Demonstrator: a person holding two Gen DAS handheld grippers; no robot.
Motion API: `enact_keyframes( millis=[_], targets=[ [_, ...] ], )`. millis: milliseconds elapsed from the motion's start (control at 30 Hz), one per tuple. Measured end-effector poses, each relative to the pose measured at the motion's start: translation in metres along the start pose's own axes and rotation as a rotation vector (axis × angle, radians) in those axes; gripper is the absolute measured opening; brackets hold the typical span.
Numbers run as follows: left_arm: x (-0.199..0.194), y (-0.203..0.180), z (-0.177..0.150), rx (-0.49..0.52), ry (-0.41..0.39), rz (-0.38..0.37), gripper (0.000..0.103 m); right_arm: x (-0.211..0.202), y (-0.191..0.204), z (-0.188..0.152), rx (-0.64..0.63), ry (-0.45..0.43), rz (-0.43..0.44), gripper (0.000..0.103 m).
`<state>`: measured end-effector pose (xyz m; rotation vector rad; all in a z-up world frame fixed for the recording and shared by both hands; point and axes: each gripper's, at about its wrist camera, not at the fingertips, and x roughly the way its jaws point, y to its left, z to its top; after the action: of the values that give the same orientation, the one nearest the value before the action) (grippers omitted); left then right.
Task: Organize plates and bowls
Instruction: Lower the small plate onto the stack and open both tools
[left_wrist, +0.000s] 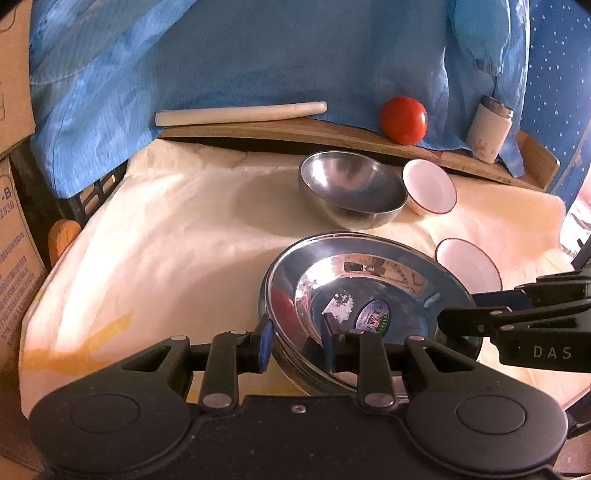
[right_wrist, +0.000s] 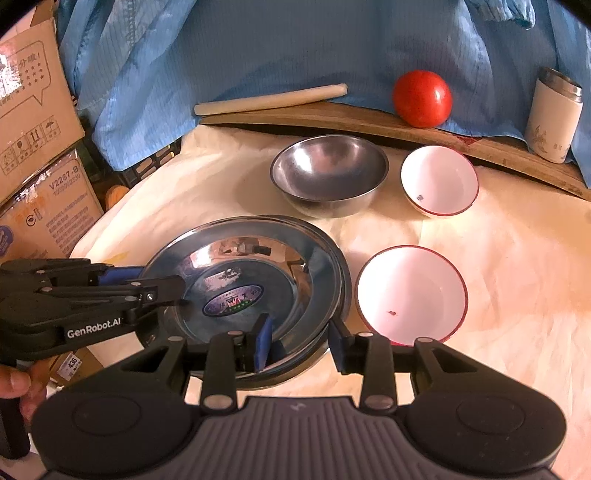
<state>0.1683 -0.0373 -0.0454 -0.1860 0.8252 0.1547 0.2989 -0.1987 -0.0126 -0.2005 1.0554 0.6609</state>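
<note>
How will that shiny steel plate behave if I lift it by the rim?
The steel plate looks polished, so probably slippery between the pads. It seems thin and rigid, likely light. More rims show beneath it, so a lower plate may drag or clatter.

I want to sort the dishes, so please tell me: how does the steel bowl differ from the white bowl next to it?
The steel bowl is grey metal; the white bowl beside it is white with a red rim. The steel bowl is wider. The steel bowl looks bare inside; the white bowl carries a small sticker. Both are empty, open side up, on the cream cloth.
</note>
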Motion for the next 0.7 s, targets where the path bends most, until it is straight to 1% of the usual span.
enact_keyframes(
  millis=[367,700],
  targets=[
    [0.008,-0.006,0.005,0.038,0.028,0.033,0.029,0.008,-0.003,0.003,0.016,0.032,0.013,0.039],
    [0.017,-0.007,0.007,0.044,0.066,0.06,0.031,0.015,-0.003,0.006,0.014,0.058,0.032,0.039]
  ],
)
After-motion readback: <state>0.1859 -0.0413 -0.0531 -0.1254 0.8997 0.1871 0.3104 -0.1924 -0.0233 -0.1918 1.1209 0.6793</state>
